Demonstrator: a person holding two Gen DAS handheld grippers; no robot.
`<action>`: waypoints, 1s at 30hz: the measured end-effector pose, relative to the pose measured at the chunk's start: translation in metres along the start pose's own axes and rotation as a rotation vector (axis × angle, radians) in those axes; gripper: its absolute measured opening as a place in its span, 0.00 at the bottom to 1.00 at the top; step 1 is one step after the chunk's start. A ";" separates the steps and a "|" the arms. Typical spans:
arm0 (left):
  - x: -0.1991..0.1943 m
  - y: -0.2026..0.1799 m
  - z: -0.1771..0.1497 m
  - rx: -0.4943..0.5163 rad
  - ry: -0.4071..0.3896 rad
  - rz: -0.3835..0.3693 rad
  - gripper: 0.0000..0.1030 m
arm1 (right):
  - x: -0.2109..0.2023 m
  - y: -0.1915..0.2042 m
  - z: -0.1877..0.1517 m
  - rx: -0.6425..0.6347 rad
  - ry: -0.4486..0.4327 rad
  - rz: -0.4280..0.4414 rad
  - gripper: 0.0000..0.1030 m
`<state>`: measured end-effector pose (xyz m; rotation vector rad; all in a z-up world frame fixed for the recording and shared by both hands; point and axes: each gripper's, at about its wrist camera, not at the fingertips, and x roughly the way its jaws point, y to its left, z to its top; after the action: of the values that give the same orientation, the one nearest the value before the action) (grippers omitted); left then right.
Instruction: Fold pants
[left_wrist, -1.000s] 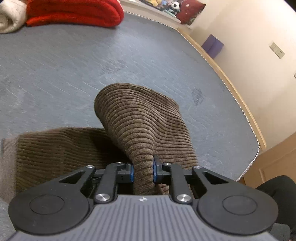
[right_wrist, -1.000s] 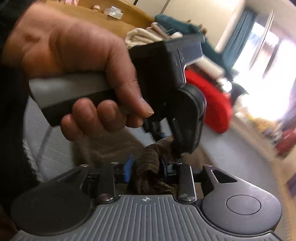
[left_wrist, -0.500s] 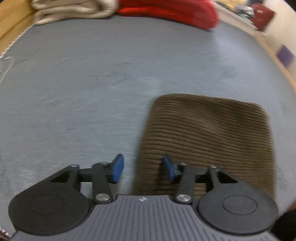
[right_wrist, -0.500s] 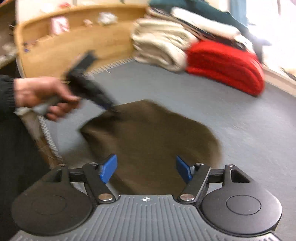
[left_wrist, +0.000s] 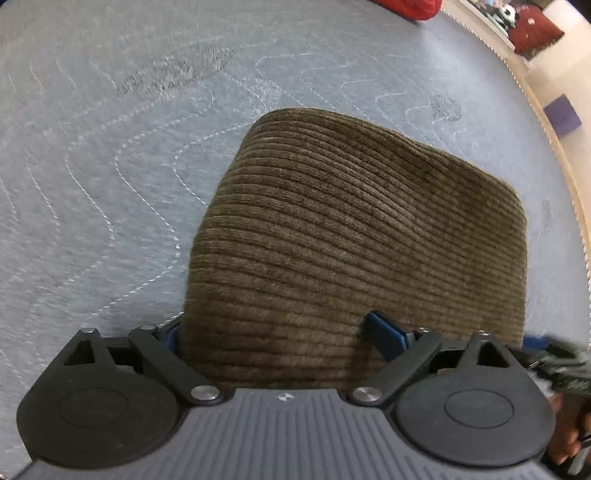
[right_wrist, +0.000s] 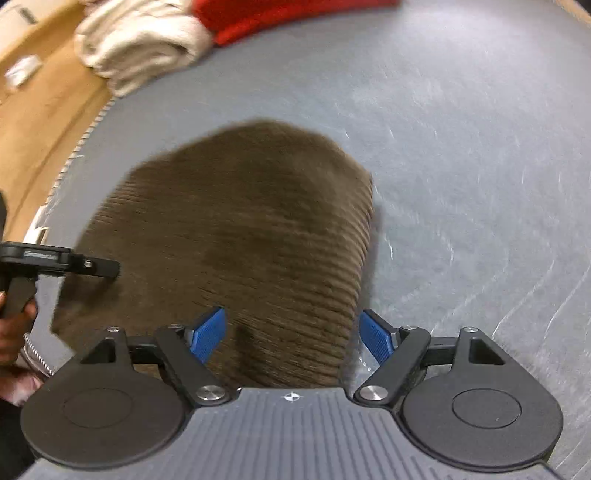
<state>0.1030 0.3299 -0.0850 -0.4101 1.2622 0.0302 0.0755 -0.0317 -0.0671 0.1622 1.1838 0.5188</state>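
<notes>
The brown corduroy pants lie folded flat on the grey quilted mattress. My left gripper hovers over their near edge, pointing steeply down. Its jaws are still opening wide, with cloth between them but no pad pressing on it. In the right wrist view the pants are blurred. My right gripper stands over their near right corner with its jaws opening. One blue pad is over the cloth and the other over the mattress. The left gripper shows at the pants' left edge.
A red blanket and a cream folded blanket lie at the far end of the mattress. A wooden bed frame runs along the left. A wooden rim, a purple box and a red cushion are on the right.
Both grippers have let go of the raised cloth and opened wide. The pants now lie flat, folded over. Both hands have come down and apart.
</notes>
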 end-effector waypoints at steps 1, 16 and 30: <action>0.002 0.000 0.001 -0.004 0.005 -0.004 0.96 | 0.009 -0.004 -0.001 0.045 0.040 -0.015 0.79; 0.012 0.014 0.002 -0.007 -0.005 -0.144 0.66 | 0.009 0.003 0.029 0.113 -0.020 0.074 0.22; -0.008 -0.080 0.043 0.075 -0.255 -0.375 0.41 | -0.105 -0.055 0.094 -0.089 -0.337 0.091 0.20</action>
<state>0.1594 0.2709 -0.0451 -0.5542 0.9179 -0.2748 0.1484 -0.1155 0.0357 0.2191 0.8262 0.5972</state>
